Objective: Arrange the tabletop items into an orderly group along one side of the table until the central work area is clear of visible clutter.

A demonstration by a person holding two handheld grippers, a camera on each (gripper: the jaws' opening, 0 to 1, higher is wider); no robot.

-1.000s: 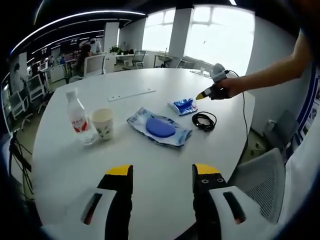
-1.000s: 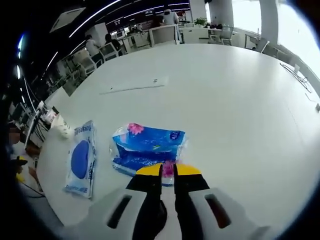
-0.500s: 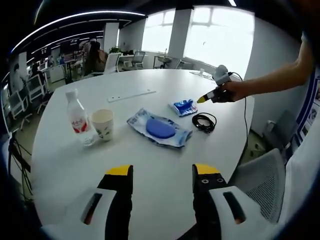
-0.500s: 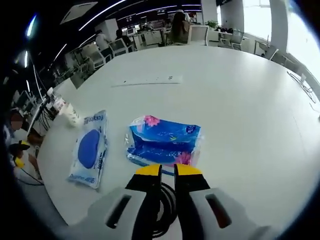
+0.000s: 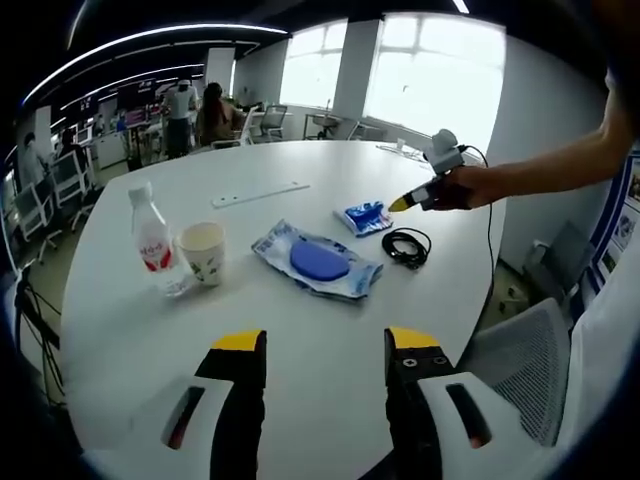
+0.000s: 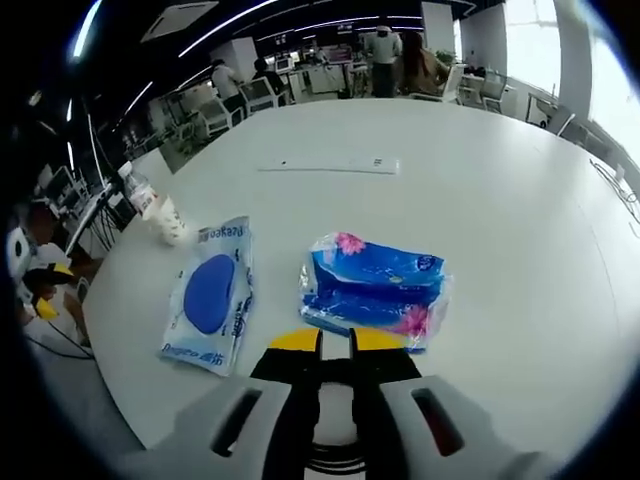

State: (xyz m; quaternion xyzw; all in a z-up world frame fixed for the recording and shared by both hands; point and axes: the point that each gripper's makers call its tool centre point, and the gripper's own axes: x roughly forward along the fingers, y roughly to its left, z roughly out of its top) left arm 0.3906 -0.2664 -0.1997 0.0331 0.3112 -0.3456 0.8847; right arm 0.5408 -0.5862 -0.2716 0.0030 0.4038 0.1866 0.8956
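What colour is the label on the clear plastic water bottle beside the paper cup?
Red, on the clear plastic water bottle, next to the paper cup. Left gripper view shows it best.

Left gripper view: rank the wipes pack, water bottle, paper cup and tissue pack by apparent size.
1. wipes pack
2. water bottle
3. paper cup and tissue pack look alike; the tissue pack lies farther off, so true size is unsure.
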